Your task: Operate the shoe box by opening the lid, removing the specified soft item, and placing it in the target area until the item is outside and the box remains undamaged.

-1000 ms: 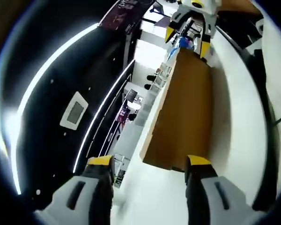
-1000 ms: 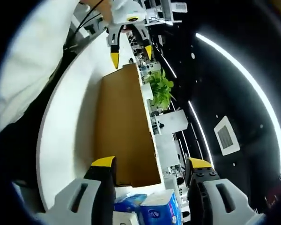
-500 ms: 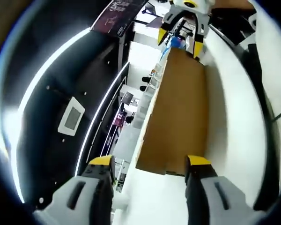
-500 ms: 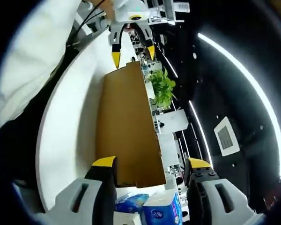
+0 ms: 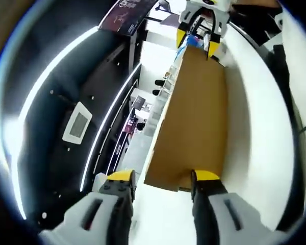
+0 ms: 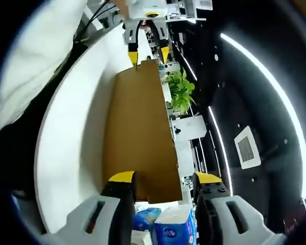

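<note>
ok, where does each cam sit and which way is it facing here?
Left gripper view: rides on the left gripper, looking along the brown shoe box lid toward the right gripper at its far end; own grey, yellow-tipped jaws flank the near edge.
Right gripper view: rides on the right gripper, looking back along the lid toward the left gripper; blue tissue packs between its jaws, a white sleeve at left.
Shared: the lid, the white table and each other's gripper; the cameras face one another.
</note>
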